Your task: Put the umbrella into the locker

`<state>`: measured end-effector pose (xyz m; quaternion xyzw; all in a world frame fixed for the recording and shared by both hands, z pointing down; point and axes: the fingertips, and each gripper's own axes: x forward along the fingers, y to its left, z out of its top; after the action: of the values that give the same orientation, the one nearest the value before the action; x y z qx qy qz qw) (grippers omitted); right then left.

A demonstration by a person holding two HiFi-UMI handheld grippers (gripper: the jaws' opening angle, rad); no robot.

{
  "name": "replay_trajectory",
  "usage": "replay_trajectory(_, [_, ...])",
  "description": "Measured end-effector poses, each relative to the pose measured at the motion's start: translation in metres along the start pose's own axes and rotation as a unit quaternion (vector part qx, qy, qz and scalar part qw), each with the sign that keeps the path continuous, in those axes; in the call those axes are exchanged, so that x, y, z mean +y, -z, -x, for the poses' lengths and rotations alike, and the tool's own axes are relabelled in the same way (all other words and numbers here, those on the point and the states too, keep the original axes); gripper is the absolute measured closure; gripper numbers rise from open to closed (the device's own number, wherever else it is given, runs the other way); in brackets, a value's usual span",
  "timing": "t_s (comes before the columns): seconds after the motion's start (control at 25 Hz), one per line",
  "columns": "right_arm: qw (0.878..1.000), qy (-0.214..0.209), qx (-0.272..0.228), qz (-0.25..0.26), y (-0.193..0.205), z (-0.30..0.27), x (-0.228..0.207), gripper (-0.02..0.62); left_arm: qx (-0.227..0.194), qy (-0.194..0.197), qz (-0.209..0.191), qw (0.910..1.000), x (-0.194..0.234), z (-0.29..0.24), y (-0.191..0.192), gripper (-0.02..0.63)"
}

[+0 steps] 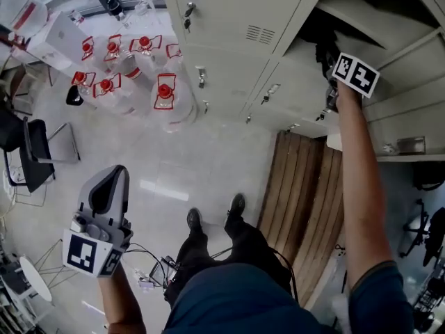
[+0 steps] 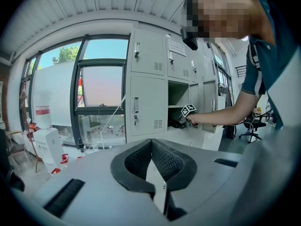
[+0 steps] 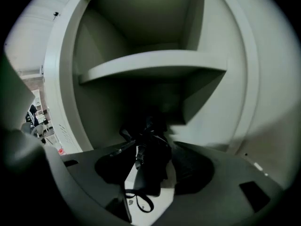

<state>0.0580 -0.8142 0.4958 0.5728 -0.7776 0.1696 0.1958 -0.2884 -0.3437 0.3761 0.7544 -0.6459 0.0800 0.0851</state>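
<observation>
Most was done, I think: my right hand-held gripper [image 3: 148, 182] was wide apart around the umbrella [image 3: 153, 154] inside the locker [image 3: 211, 102], with only pulling out left.

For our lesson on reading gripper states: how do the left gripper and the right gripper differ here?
Place: the left gripper is held clear of the open locker; the right gripper reaches inside it. Jaws: the left gripper's are together and empty; the right gripper's stand apart with the black umbrella between them. Both are two-jaw grippers.
</observation>
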Motion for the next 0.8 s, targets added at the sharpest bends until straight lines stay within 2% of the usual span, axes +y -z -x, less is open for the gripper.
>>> replay_trajectory(0.32, [0.998, -0.029, -0.052, -0.007, -0.004, 0.102, 0.046, 0.375, -0.008, -0.010, -0.033, 0.9994, 0.019, 0.053, -0.012, 0.588])
replay_trajectory(0.4, [0.997, -0.045, -0.067, -0.004, -0.004, 0.133, 0.062, 0.405, -0.013, -0.010, -0.036, 0.9992, 0.020, 0.066, -0.017, 0.588])
replay_trajectory(0.56, [0.990, -0.103, -0.094, 0.017, -0.005, 0.200, 0.101, 0.484, -0.026, -0.010, -0.038, 0.9989, 0.022, 0.090, -0.028, 0.588])
replay_trajectory(0.8, [0.974, -0.189, -0.114, 0.049, -0.004, 0.304, 0.157, 0.500, -0.044, -0.003, -0.045, 0.9980, 0.023, 0.124, -0.047, 0.588])
